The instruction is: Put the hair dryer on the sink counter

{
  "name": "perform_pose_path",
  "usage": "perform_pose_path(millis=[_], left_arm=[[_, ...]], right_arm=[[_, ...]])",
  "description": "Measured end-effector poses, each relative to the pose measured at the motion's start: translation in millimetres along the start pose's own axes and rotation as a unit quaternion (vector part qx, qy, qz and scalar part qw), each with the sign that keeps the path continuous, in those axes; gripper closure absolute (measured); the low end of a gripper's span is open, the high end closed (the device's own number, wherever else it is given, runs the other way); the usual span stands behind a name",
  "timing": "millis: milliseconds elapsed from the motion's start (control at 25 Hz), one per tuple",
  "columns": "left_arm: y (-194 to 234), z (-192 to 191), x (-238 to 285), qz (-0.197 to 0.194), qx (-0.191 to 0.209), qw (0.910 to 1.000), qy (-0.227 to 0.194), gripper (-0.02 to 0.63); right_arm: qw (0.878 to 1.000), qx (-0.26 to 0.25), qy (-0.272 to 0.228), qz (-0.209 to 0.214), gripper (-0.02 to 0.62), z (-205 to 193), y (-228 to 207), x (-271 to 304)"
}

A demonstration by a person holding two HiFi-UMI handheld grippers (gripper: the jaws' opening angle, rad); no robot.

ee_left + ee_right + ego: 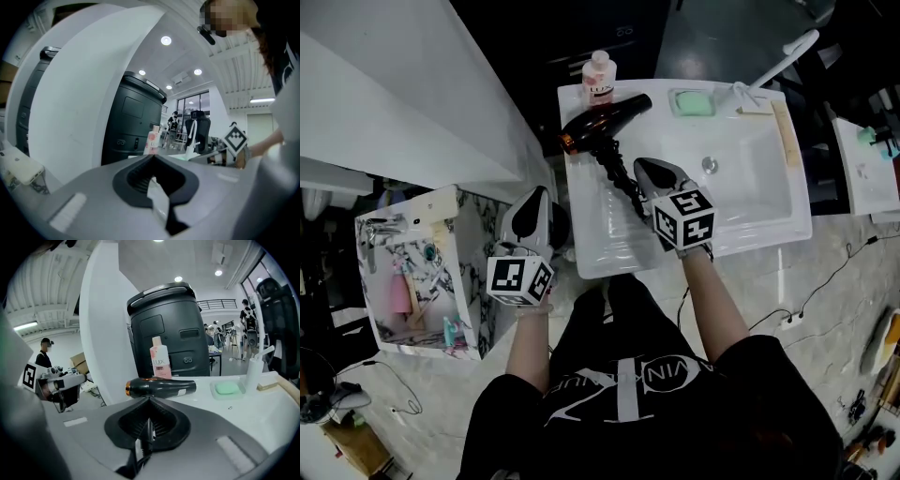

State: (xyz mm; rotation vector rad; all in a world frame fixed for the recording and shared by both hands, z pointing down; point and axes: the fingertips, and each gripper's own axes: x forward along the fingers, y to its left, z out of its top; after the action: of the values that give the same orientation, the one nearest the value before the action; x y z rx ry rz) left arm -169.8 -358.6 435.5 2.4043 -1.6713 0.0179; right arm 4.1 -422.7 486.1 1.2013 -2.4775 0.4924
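Note:
The black hair dryer (605, 124) (161, 387) lies on its side at the back left of the white sink counter (589, 220), its copper-ringed nozzle pointing left. Its coiled black cord (621, 178) runs forward over the counter to my right gripper (641, 169) (149, 404). That gripper is shut, and a thin stretch of the cord (146, 437) is pinched between its jaws and hangs down below them. My left gripper (538, 195) (152, 161) hovers left of the counter's edge, jaws together, with nothing visibly held.
A pink-and-white bottle (599, 77) (159, 363) stands behind the dryer. A green soap in its dish (692, 102) and a white faucet (773, 66) sit at the back of the basin (741, 169). An open cabinet (412, 281) with toiletries is at the left.

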Motion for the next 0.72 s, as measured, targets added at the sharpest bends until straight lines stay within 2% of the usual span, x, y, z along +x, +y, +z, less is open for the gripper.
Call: perform_pose_path(millis=[320, 720], left_arm=[[1, 19, 1, 0.006, 0.013, 0.9998, -0.016, 0.606], [4, 42, -1, 0.013, 0.028, 0.9989, -0.035, 0.606]], right_arm=[[1.0, -0.02, -0.019, 0.008, 0.592, 15, 7, -20], [0.997, -0.003, -0.071, 0.013, 0.592, 43, 7, -44]])
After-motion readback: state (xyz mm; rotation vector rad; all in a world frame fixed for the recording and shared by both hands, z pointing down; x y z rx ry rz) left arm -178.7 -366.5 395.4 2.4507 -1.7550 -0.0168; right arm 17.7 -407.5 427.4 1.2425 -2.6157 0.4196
